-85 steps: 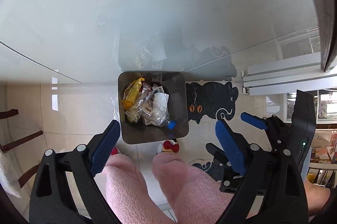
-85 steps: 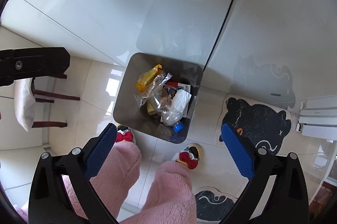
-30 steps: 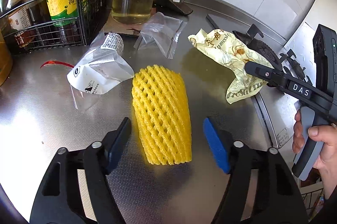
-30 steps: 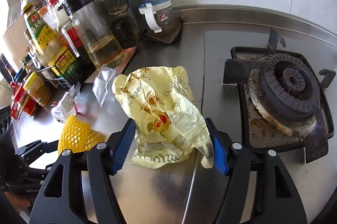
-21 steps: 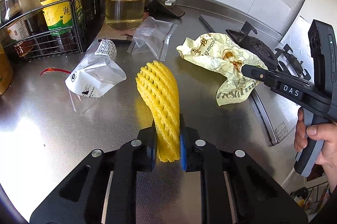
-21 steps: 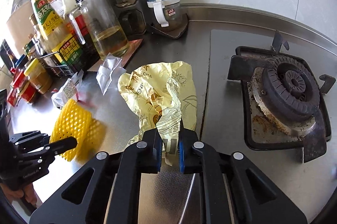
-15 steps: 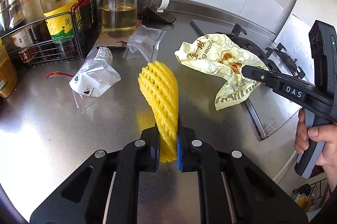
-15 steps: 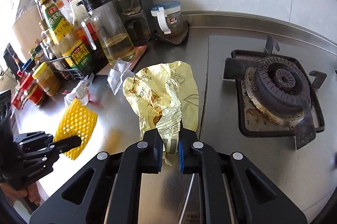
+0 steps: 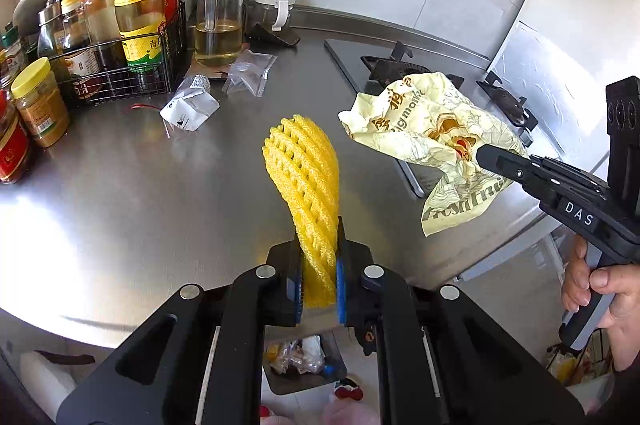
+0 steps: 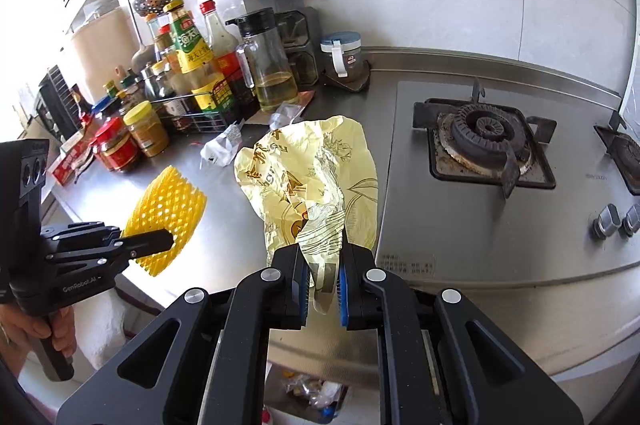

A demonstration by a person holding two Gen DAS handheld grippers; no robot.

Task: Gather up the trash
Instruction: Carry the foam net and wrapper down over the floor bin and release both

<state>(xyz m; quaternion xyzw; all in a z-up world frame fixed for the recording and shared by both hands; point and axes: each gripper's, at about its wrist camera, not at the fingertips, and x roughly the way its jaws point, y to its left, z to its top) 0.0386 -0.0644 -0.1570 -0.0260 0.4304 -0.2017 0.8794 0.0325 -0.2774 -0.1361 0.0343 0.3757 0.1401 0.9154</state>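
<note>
- Readable writing: the right gripper has "DAS" in white on its black body, the left gripper says "GenRobot.AI". The yellow wrapper shows "Fresh" in big green letters plus some Chinese characters, seen at right centre of the left wrist view.
- Left gripper's jaws are pinched narrow on the yellow foam net, a soft lattice sleeve squashed flat between the blue pads, dead centre of that frame, lifted off the counter.
- Right gripper is clamped tight on the wrapper, thin crinkly paper or plastic, hanging above the counter edge.
- Counter is brushed steel. Two bits of trash lie on it, upper middle: one white pouch and one clear baggie.
- One grey bin with rubbish sits on the floor, bottom centre.
- Two gas burners at right.
</note>
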